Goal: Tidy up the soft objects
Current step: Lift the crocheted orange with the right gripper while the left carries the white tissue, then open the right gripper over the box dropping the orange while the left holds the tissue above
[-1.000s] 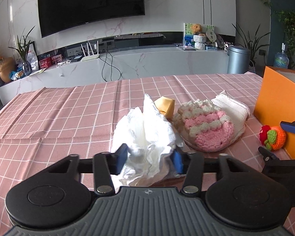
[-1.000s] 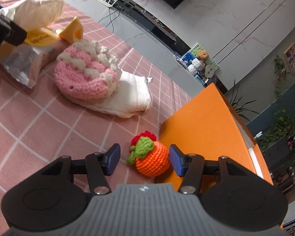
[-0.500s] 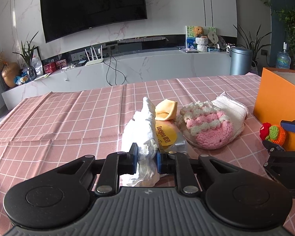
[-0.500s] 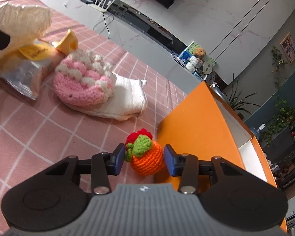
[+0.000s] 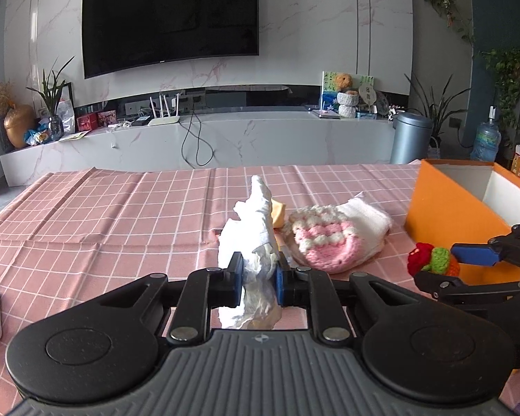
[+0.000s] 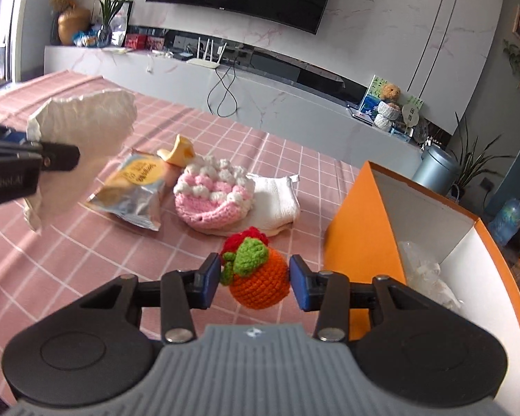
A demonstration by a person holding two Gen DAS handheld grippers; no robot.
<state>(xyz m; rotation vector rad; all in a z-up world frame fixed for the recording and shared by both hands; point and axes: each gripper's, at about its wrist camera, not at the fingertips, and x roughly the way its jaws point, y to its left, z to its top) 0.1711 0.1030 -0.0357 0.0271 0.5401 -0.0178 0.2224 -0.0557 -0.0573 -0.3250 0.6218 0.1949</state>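
My left gripper (image 5: 258, 282) is shut on a crumpled white tissue (image 5: 254, 235) and holds it above the pink checked tablecloth; the tissue also shows in the right wrist view (image 6: 83, 138). My right gripper (image 6: 254, 282) is shut on an orange crocheted fruit (image 6: 260, 279) with green leaves and a red top, lifted off the cloth next to the orange box (image 6: 357, 222). The fruit also shows at the right of the left wrist view (image 5: 433, 263).
A pink-and-white crocheted cake (image 6: 213, 197) lies on a white folded cloth (image 6: 277, 201). A silver-and-yellow snack packet (image 6: 131, 190) and a yellow foam piece (image 6: 178, 150) lie beside it. The open orange box holds crumpled clear plastic (image 6: 423, 277).
My left gripper closed on the tissue and lifted it off the snack packet. My right gripper closed on the orange fruit and raised it off the cloth beside the box.
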